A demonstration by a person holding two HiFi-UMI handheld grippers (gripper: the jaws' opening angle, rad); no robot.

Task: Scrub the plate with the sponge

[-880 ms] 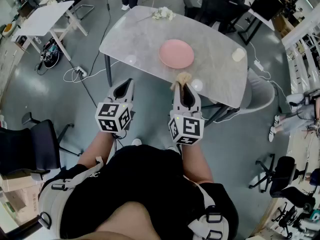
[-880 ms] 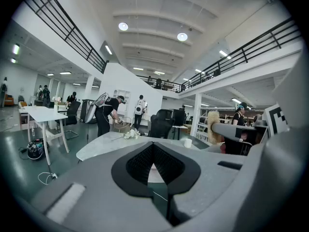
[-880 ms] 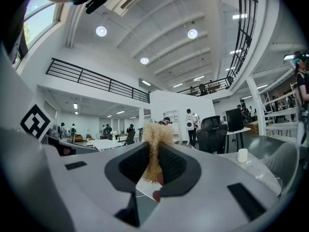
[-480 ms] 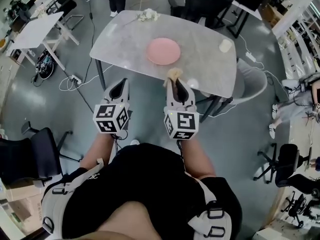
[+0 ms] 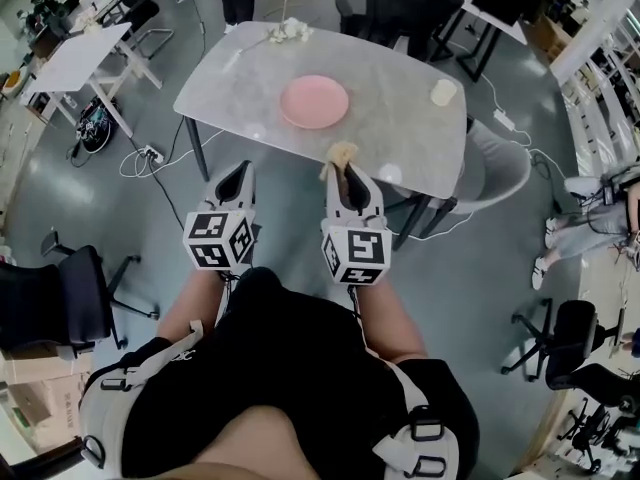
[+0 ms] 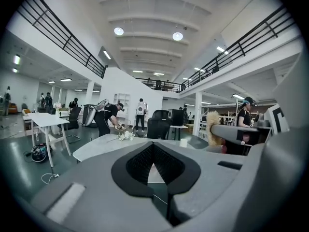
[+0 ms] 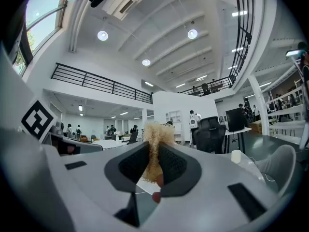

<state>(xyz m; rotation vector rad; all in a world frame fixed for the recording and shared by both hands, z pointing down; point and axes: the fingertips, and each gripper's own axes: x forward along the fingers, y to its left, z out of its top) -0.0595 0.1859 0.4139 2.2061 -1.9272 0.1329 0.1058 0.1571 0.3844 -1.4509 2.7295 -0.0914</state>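
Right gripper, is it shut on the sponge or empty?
The right gripper is shut on the sponge: its jaws pinch the tan tuft, which sticks out past them.

The left tongs (image 6: 153,148) are pressed together, aimed at a grey table (image 6: 99,146) bearing white flowers (image 6: 126,135).

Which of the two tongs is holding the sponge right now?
The right tongs: the tan, fluffy sponge is pinched between them, while the left tongs are shut with nothing in them.

one plate (image 5: 314,102), one sponge (image 5: 341,154), one cup (image 5: 443,92), one table (image 5: 400,123)
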